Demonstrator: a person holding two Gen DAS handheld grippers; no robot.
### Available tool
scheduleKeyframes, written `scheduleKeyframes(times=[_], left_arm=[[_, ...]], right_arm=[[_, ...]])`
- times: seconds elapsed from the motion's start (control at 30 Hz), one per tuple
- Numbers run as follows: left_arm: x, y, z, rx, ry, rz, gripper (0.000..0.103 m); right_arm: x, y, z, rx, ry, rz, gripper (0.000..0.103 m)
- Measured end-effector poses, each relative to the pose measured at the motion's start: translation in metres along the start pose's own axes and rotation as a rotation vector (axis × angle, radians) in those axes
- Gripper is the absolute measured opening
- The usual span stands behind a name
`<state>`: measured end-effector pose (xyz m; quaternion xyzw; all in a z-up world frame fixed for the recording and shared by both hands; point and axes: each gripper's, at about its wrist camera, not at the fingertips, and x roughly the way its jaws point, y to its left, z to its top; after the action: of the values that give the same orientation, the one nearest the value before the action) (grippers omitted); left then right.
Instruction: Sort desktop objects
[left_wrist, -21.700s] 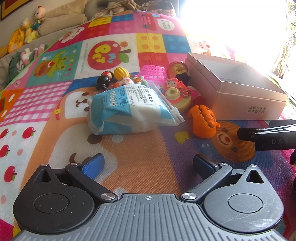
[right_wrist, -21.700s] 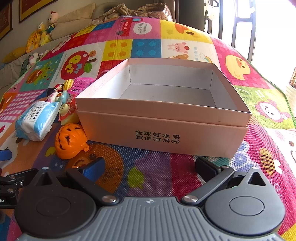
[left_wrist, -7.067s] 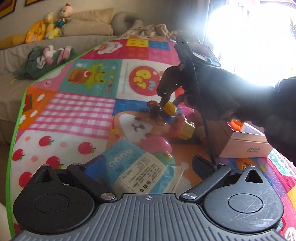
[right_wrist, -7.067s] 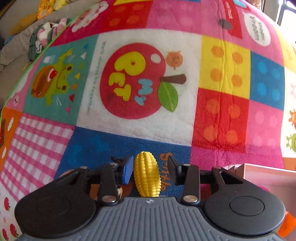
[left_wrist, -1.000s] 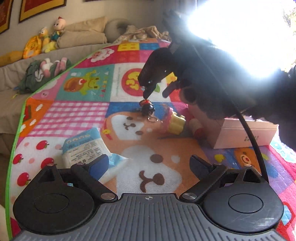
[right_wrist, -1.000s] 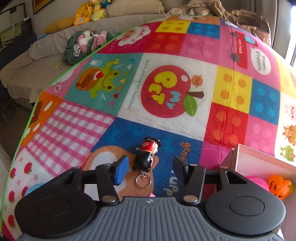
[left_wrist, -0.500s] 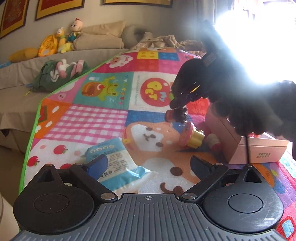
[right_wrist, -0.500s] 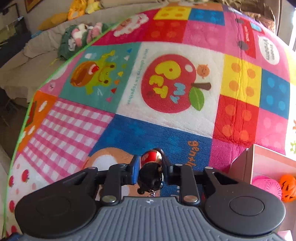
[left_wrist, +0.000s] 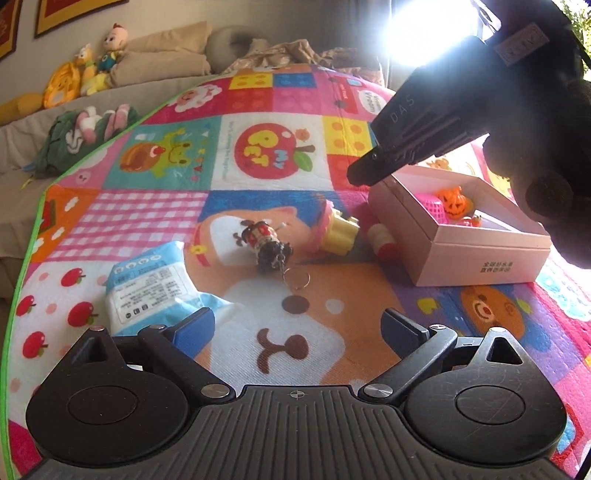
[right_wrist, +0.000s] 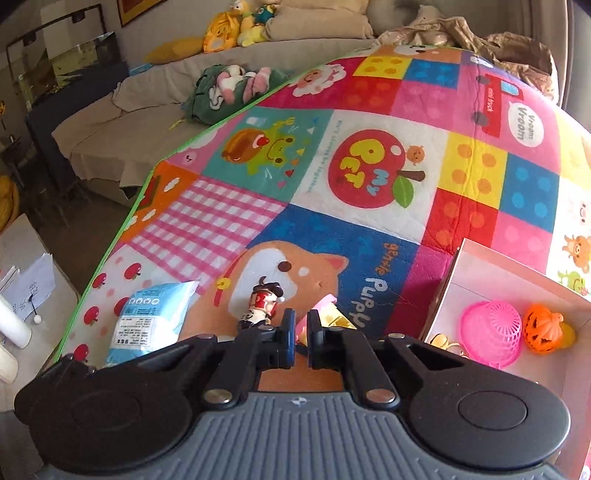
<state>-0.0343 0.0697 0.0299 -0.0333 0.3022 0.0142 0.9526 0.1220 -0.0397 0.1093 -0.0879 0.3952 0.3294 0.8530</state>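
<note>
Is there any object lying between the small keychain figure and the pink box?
Yes. The yellow-and-pink toy and a red-and-cream toy lie on the mat between the keychain figure and the pink box.

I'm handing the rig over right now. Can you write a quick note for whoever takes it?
Left tongs: open, empty, low over the mat.
Right tongs: shut on nothing, raised near the box.
Done: pink basket and orange pumpkin are in the box.
Left on the mat: keychain figure, pink-and-yellow toy, red-and-cream toy, wipes pack.
The keychain figure is probably the next pick.
</note>
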Motion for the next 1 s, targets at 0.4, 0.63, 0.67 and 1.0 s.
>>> scheduleKeyframes(times=[0.4,0.63,0.67,1.0], left_arm=[[0.008,0.009,-0.001,-0.067,0.039,-0.051,0.1],[0.014,0.009,-0.002,-0.072,0.068,-0.044,0.1],[0.015,0.01,-0.002,-0.075,0.073,-0.039,0.1],[0.014,0.01,-0.002,-0.082,0.091,-0.048,0.1]], right_arm=[[0.032,-0.012,0.002,0.062,0.043,-0.049,0.03],[0.074,-0.007,0.008,0.104,0.082,-0.096,0.035],[0.081,-0.007,0.008,0.102,0.071,-0.113,0.041],[0.091,0.004,0.0,0.019,0.101,-0.104,0.045]])
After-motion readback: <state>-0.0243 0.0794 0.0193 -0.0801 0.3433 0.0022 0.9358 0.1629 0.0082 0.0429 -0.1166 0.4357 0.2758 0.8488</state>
